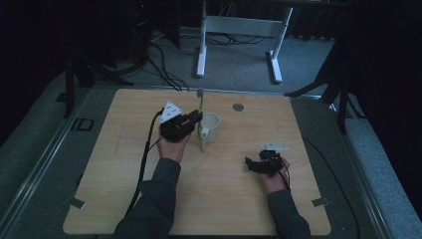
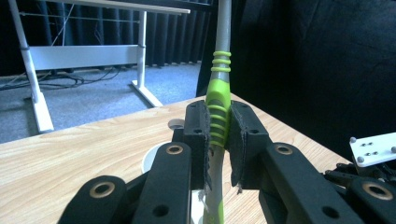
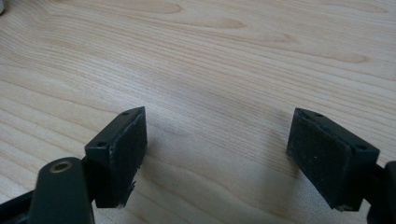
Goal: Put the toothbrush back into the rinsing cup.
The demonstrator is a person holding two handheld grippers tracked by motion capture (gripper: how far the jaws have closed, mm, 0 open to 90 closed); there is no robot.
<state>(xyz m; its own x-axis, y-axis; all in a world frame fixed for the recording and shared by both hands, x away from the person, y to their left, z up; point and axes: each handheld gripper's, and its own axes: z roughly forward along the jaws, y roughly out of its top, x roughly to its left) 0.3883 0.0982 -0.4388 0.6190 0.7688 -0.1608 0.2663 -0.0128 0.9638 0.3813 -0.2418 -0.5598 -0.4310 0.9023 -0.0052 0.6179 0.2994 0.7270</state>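
At frame centre: left tongs (image 1: 198, 118) clamp toothbrush (image 1: 201, 117) upright beside white mug (image 1: 211, 127) on worktop (image 1: 124, 199). Right tongs (image 3: 217, 154) wide, empty, lower right. Risk: slim handle pivots between pads, misses mug or tips it.

1. The left gripper (image 1: 198, 118) is black, with brass-ringed pivot holes, dark padded jaws and a grey three-cornered plate on top.
2. The right gripper (image 1: 250, 164) is black too, with screw holes in its square pads.
3. Black cables trail from both.
4. The sleeves are dark grey.
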